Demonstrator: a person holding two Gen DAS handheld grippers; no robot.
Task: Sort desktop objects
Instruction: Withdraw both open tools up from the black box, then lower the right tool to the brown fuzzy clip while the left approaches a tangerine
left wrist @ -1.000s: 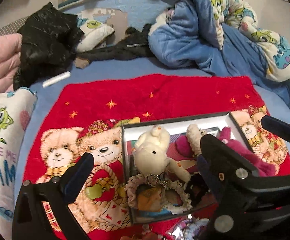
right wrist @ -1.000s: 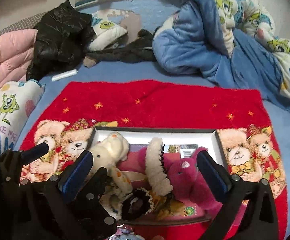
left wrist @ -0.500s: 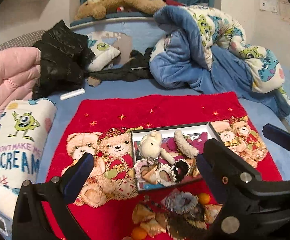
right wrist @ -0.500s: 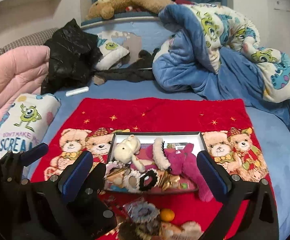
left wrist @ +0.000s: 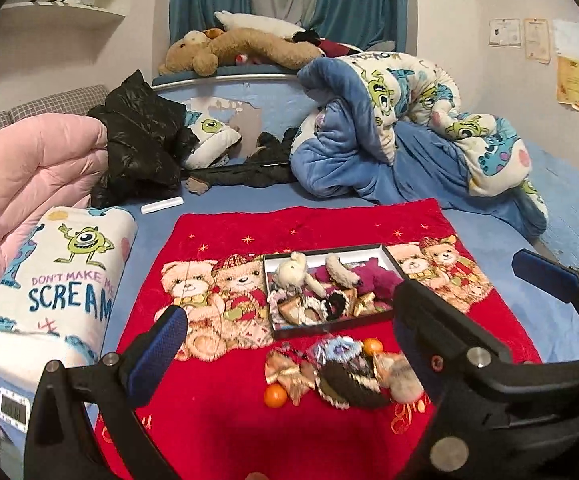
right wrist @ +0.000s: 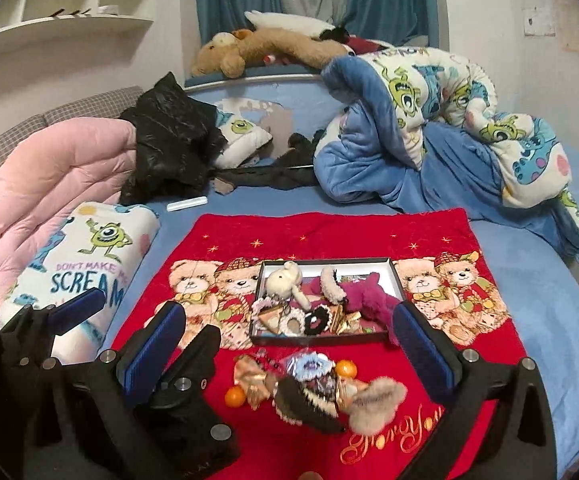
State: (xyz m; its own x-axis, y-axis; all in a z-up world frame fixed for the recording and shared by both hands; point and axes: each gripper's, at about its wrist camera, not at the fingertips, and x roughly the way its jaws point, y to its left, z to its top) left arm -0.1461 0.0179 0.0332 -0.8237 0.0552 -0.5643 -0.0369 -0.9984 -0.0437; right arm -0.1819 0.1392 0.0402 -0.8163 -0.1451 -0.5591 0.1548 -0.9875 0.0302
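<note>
A black-rimmed tray (left wrist: 385, 251) (right wrist: 395, 276) sits on a red teddy-bear blanket (left wrist: 225, 432) (right wrist: 229, 236). It holds a cream plush bunny (left wrist: 292, 273) (right wrist: 285, 278), a magenta plush (left wrist: 375, 280) (right wrist: 373, 300) and hair ties. In front of it lies a loose pile (left wrist: 345, 376) (right wrist: 309, 392) of scrunchies, bows and two small orange balls (left wrist: 275, 395) (right wrist: 235, 396). My left gripper (left wrist: 289, 344) is open and empty above the blanket's near side. My right gripper (right wrist: 289, 344) is open and empty beside it; its pad (left wrist: 545, 276) shows in the left wrist view.
A rolled Monsters blanket (left wrist: 61, 280) and pink quilt (left wrist: 29, 168) lie left. A black jacket (left wrist: 137, 140), a white stick (left wrist: 161, 205) and a blue quilt heap (left wrist: 409, 132) lie behind. A small timer (left wrist: 13, 406) sits bottom left.
Both grippers have pulled back and up from the tray. The tray looks smaller and the loose pile in front of it has come into view. Both stay open.
</note>
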